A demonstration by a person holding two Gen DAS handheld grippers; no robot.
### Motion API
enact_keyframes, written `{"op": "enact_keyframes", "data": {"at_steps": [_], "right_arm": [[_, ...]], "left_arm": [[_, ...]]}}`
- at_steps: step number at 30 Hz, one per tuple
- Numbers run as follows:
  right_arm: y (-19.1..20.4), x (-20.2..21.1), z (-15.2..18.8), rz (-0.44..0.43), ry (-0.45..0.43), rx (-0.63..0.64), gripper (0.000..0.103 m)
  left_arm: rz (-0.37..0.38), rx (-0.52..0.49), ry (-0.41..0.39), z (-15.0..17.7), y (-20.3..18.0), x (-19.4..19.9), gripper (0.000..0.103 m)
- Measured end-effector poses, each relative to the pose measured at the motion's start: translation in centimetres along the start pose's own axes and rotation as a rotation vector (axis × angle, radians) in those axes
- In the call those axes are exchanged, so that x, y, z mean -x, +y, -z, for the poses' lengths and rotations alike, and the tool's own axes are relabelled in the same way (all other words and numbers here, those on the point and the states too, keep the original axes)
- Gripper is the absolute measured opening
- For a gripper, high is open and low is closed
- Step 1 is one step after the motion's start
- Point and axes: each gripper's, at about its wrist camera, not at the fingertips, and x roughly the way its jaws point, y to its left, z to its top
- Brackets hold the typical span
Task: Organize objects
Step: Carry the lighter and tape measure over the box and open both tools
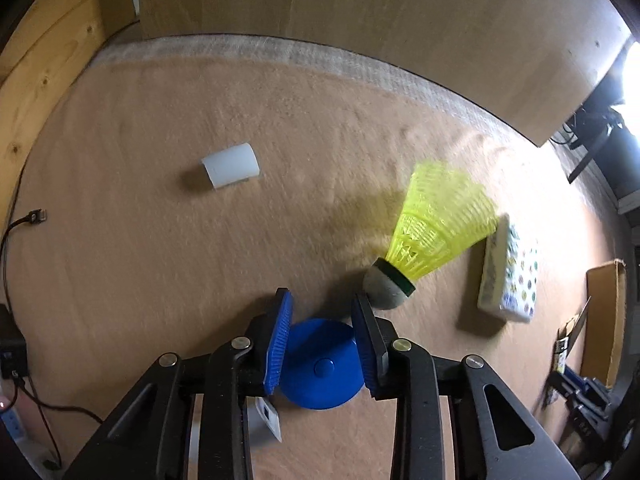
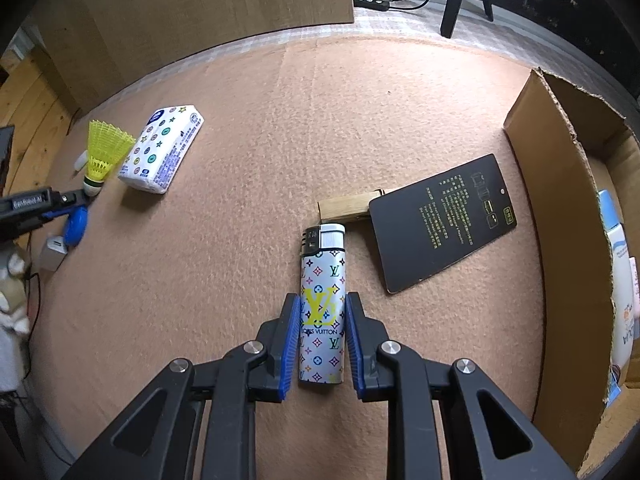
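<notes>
The patterned lighter (image 2: 322,308) lies flat on the tan felt mat (image 2: 248,152), its cap end pointing away, and the right gripper (image 2: 322,312) straddles its lower body with a blue pad on either side. The jaws are nearly closed but a sliver of gap seems to remain on each side, so whether they already bear on the casing I cannot tell. This looks like the grasp step for the lighter, with the cardboard box (image 2: 560,216) to the right, already holding a white bottle (image 2: 618,280), the probable destination. The next move calls for a firm squeeze, a straight lift, then a carry over the box wall, keeping clear of the black card (image 2: 440,224) and the wooden clip (image 2: 346,209) just beyond the cap. On the left side of the mat, the left gripper (image 1: 322,308) stands open over a blue round disc (image 1: 320,364), its right finger beside the cork of the yellow shuttlecock (image 1: 436,224). A tissue pack (image 1: 508,268) lies just beyond the shuttlecock and a small white cap (image 1: 231,165) sits well apart.
</notes>
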Motion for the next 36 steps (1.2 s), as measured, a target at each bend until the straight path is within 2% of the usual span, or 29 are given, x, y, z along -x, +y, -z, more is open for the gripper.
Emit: {"op": "enact_keyframes", "data": {"at_steps": [4,13,16,17,19,21,22,26,29,32,34,36], "right_arm": [[-0.5,0.1,0.1,-0.032,0.009,-0.013,0.020],[-1.0,0.3,0.3,-0.092,0.041,-0.016,0.020],[-0.9,0.5,0.3,-0.080,0.040,-0.001,0.020],[-0.8,0.5,0.2,-0.075,0.038,0.004,0.020],[-0.5,0.5,0.1,-0.063,0.033,0.018,0.024],[-0.1,0.6,0.3,-0.060,0.030,0.031,0.027],[0.1,0.6,0.3,-0.054,0.032,0.041,0.029],[1.1,0.3,0.2,-0.002,0.030,0.097,0.031],[1.8,0.1,0.0,0.033,0.032,0.126,0.031],[2.4,0.1,0.0,0.058,0.029,0.151,0.031],[2.8,0.1,0.1,0.070,0.028,0.171,0.031],[2.9,0.1,0.3,0.074,0.024,0.183,0.026]], "left_arm": [[0.041,0.018,0.006,1.3,-0.6,0.5,0.033],[0.108,-0.031,0.023,4.8,-3.6,1.7,0.033],[0.100,-0.071,0.007,5.5,-4.5,2.5,0.035],[0.086,-0.088,-0.005,5.6,-4.6,2.8,0.037],[0.060,-0.131,-0.043,5.8,-4.4,3.8,0.062],[0.044,-0.181,-0.078,6.6,-5.2,4.9,0.078],[0.035,-0.208,-0.086,7.1,-5.7,5.2,0.079],[-0.056,-0.329,-0.096,8.2,-6.3,4.3,0.079],[-0.096,-0.335,-0.085,8.5,-6.2,3.8,0.079],[-0.109,-0.312,-0.082,8.5,-6.7,3.1,0.071],[-0.110,-0.298,-0.077,9.1,-5.5,3.1,0.060],[-0.110,-0.286,-0.069,10.1,-5.8,2.1,0.054]]}}
